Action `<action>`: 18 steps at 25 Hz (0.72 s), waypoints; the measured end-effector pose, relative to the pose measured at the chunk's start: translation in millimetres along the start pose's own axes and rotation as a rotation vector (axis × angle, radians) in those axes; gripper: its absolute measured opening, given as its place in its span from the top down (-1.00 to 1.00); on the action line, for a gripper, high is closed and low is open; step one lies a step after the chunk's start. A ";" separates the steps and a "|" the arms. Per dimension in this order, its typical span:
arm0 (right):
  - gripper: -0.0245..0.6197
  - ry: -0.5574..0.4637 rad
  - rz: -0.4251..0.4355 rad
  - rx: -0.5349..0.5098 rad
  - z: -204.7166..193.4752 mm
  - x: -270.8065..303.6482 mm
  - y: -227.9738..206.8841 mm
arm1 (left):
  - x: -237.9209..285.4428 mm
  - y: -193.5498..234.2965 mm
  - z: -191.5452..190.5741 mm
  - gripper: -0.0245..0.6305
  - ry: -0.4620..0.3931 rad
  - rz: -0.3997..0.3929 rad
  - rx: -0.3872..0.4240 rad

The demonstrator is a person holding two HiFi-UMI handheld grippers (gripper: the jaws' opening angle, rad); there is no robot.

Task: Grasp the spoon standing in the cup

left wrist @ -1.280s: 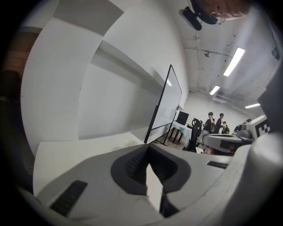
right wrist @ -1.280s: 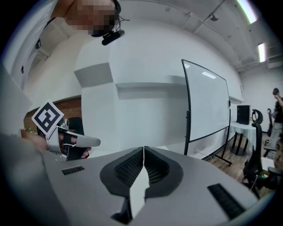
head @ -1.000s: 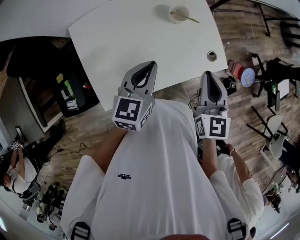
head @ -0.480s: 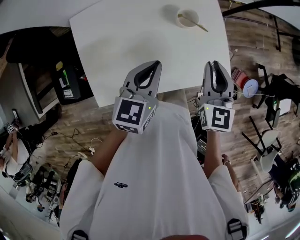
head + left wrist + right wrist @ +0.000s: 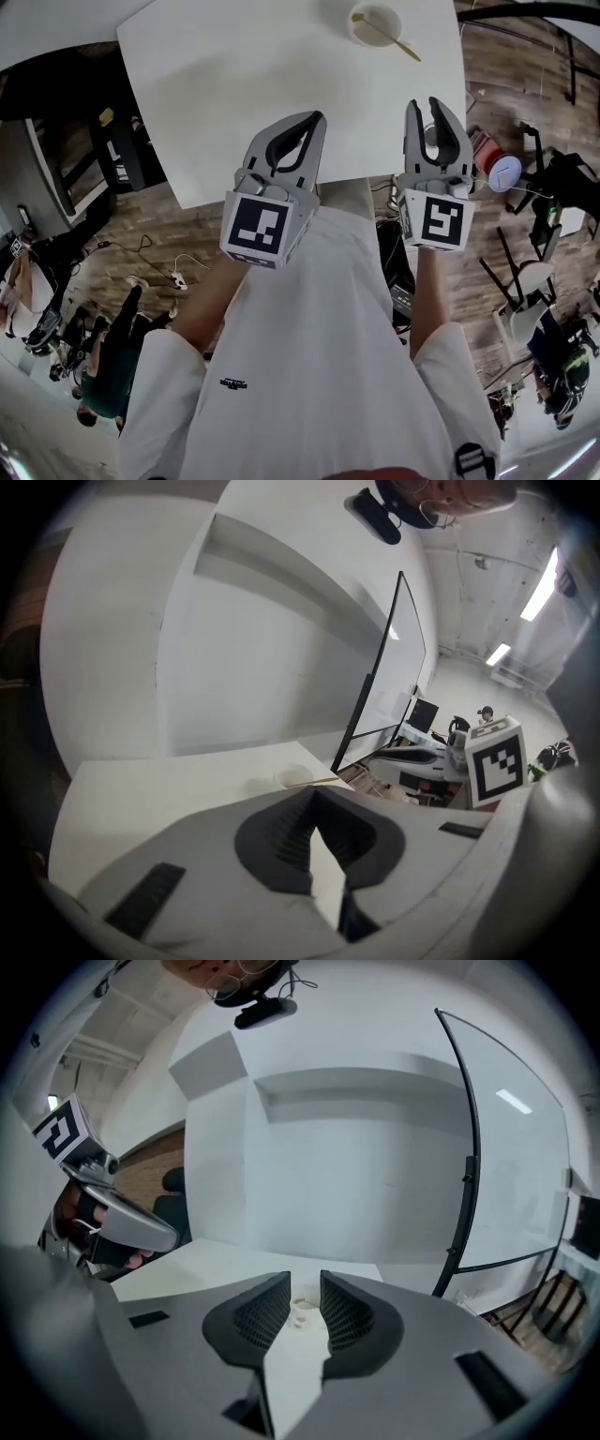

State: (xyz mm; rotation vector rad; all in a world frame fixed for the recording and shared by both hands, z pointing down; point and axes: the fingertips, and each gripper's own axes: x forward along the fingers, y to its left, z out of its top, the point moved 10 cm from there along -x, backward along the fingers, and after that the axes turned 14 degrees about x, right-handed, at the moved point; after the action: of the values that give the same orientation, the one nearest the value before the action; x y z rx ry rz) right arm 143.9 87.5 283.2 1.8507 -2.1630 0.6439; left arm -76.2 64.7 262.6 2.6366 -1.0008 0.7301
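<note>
We see wood floor [image 5: 141,234] with loose cables at left and a person [image 5: 108,370] standing there. White table [image 5: 262,75] ahead. Left gripper [image 5: 317,116] sits over its near edge, jaws together, empty. Right gripper [image 5: 422,103] is beside it, jaws opening, nothing between. Cup [image 5: 375,23] is at the far right corner, well apart from both, spoon [image 5: 398,39] leaning out rightward. Chairs [image 5: 534,272] at right.

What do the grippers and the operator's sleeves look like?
Left gripper and right gripper: light grey shells tapering to two curved jaws with dark ribbed pads; the right's are opening, nothing between them. Each carries a cube of black-and-white square markers. No cables on them show. The person wears a white short-sleeved shirt with a small dark logo.
</note>
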 end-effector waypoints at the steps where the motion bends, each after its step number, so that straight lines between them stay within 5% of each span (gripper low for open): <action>1: 0.66 0.006 0.006 -0.013 -1.8 5.3 -3.9 | 5.3 -0.4 -1.1 0.88 0.005 0.001 -0.004; 18: 0.47 0.197 0.167 -0.278 -22.4 86.8 -45.4 | 60.5 -9.7 -14.9 0.88 0.114 0.049 -0.081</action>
State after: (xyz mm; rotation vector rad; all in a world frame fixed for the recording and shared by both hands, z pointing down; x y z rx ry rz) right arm 170.0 16.5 349.4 1.4184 -2.1646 0.5024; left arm -36.4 43.8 306.7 2.4792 -1.0435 0.8226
